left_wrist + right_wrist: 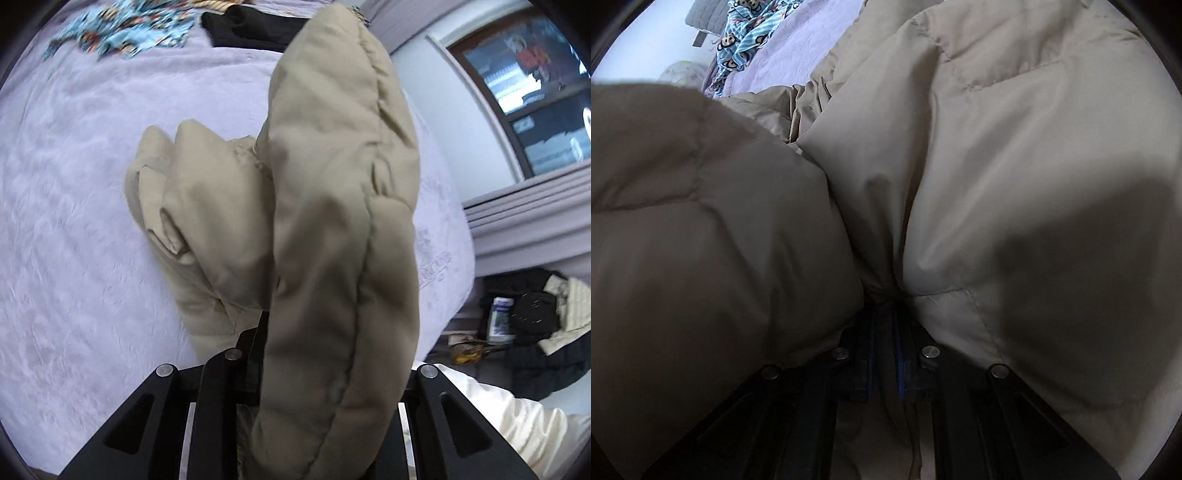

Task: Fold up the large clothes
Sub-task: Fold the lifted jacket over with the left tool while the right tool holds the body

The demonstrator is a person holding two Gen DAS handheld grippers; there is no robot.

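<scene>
Lifting a fold | left tongs [295, 373] pinched on the beige puffer jacket [332, 221], one quilted, puffy section raised, the rest heaped on the lilac plush bed [74, 184] | right tongs [886, 325] clamped on a bunched seam of that jacket | next, likely: carry the raised part over, lay flat | slippery shell, springy fill.

No text, label, brand or number can be read in either view. The lilac bedcover [74, 206] carries a small embroidered mark near its edge, maybe letters, but it is too blurred to read. The white and blue package [499, 318] on the floor has print that is too small to tell. The blue cloth [746, 44] shows only cartoon faces, no words.
</scene>
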